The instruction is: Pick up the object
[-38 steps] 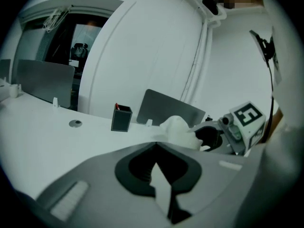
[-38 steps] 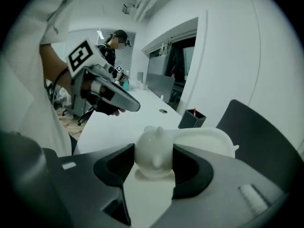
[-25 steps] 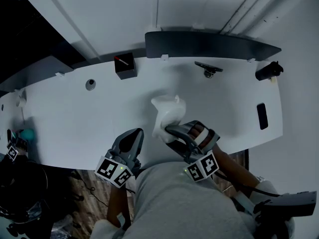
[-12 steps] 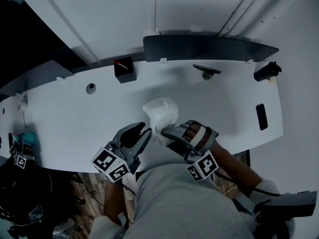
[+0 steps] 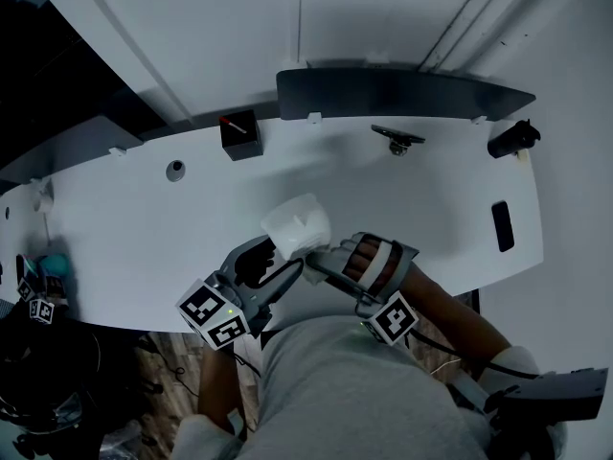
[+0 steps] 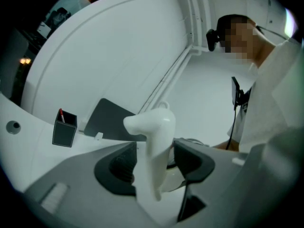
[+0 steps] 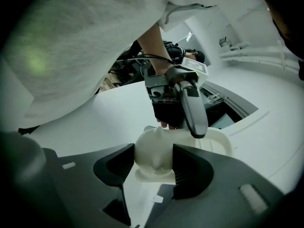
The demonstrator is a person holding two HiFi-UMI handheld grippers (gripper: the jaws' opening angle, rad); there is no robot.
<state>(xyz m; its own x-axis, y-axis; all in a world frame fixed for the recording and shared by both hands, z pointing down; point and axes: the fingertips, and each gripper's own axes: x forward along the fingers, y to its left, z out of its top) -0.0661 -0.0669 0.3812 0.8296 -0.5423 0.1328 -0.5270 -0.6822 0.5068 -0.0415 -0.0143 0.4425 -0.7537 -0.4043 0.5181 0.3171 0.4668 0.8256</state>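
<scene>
Our left gripper [image 5: 275,264] has moved in on the white object [image 5: 297,226], and its jaws are opening around it without pressing. Our right gripper [image 5: 321,260] clamps the object over the table's [image 5: 144,228] near edge, so the pickup looks secured.

I rate the head view as dim, with a cold bluish cast. The white table [image 5: 134,228] reads grey, and its left end sinks into near black. Shadows on it are soft-edged; the light looks diffuse and overhead. Both gripper views bend straight lines strongly and darken to black at the corners. In the left gripper view the white object [image 6: 152,127] is brightest, and softer lower down near the lens. In the right gripper view the grey shirt [image 7: 71,46] close to the lens is blurred and carries a faint green patch.
</scene>
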